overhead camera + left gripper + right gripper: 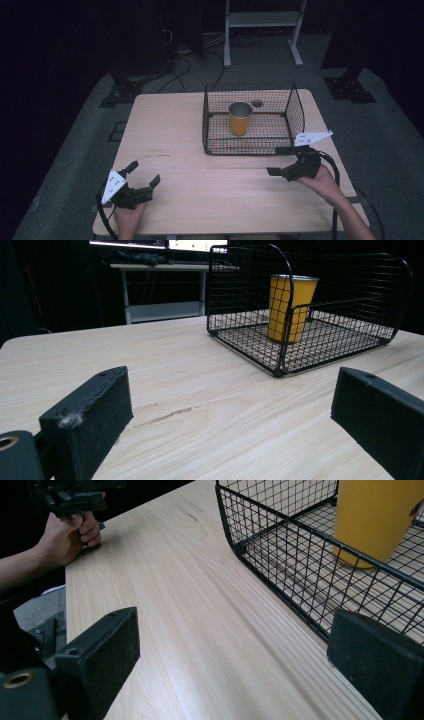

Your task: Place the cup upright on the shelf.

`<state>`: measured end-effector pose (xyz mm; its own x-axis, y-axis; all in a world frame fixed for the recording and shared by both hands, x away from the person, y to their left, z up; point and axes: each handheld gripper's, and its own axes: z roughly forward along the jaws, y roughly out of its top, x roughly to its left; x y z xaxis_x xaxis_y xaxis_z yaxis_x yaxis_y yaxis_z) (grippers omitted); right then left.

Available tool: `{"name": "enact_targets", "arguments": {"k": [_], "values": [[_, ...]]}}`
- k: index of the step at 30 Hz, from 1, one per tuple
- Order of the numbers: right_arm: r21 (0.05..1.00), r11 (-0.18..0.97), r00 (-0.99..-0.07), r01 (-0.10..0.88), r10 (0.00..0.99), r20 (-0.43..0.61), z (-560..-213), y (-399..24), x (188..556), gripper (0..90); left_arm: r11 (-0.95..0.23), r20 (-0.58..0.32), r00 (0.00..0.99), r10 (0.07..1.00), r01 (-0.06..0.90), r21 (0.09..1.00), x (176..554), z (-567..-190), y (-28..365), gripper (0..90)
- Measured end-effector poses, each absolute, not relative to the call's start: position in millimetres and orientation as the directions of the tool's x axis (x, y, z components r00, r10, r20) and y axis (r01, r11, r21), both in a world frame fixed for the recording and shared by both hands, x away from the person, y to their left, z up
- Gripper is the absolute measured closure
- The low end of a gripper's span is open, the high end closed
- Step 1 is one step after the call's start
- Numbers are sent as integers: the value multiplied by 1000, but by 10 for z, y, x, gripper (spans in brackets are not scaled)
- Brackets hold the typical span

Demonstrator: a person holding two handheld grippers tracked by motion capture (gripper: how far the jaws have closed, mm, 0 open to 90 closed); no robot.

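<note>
Scene: a pale wooden counter is seen in the middle of the high view, with dark floor around it.
Basket: a black wire-mesh basket with a lowered front edge is set at the upper centre-right of the high view, on the far half of the counter; the low front is judged to leave the inside reachable from the person's side.
Cup: a yellow-orange paper cup with a silvery inside is stood upright on the basket floor, towards its left-middle, apart from the mesh walls. It is seen through the mesh at the upper centre of the left gripper view and at the upper right of the right gripper view.
Small object: a dark round item is lying beyond the cup near the back wall; what it is cannot be told.
Left gripper: the left gripper is held at the lower left of the high view, well apart from the basket, jaws spread wide with nothing between them; it is probably being kept out of the way.
Right gripper: the right gripper is held just beside the basket's front right corner, jaws wide apart and empty, pointed along the low front edge.
Judgement: the right gripper is best placed for a reach to the cup.
</note>
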<state>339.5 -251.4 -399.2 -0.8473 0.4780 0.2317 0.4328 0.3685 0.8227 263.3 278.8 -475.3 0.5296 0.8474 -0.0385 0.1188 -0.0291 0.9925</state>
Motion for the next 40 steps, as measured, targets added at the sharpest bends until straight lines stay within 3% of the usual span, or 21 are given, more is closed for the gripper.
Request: {"name": "enact_targets", "arguments": {"k": [40], "values": [[835, 271, -789, 479, 550, 274, -4495, -2830, 2816, 61, -32, -34, 524, 851, 117, 993, 2634, -4751, 2786, 23]]}}
